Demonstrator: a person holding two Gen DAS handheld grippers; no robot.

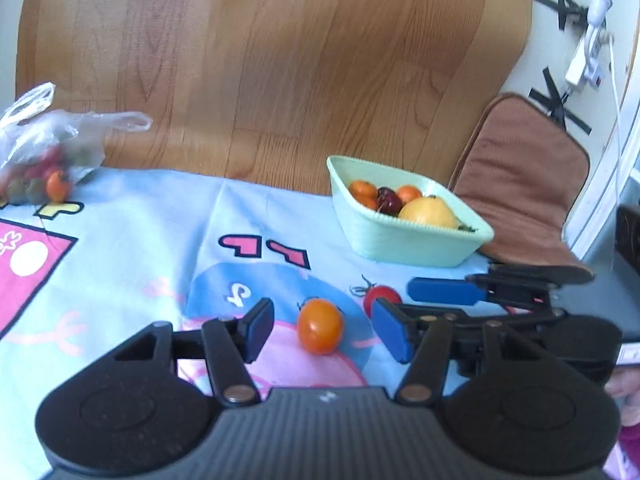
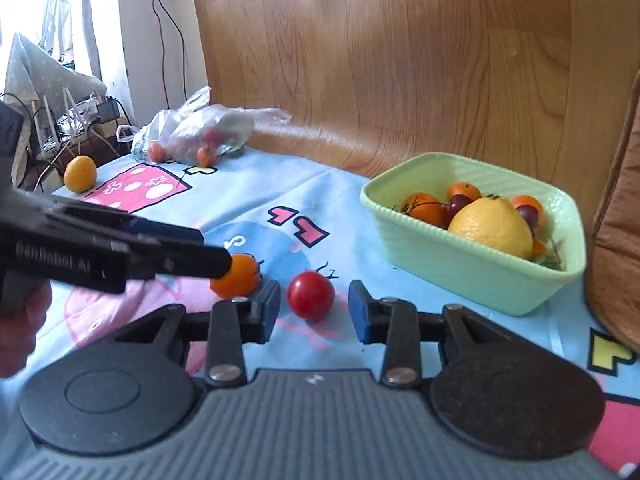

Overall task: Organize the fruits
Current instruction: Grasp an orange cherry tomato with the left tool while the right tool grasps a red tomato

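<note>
From the left wrist, the left gripper [image 1: 322, 328] stands open and holds nothing, an orange tomato [image 1: 320, 331] lying on the cloth [image 1: 140, 240] straight ahead between its fingertips. From the right wrist, the right gripper [image 2: 314, 310] is likewise open and empty around a red tomato [image 2: 311, 295] (stem pointing away), the green bowl [image 2: 460, 276] of fruit near on the right.

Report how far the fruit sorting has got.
Done: the green basket already holds a lemon and several small orange and dark fruits. In hand: nothing gripped yet; the left gripper sits open around the orange tomato and the right gripper open around the red tomato, both fruits on the cloth. Left: those two, the loose orange fruit at the far corner, and the plastic bag of fruit.
</note>
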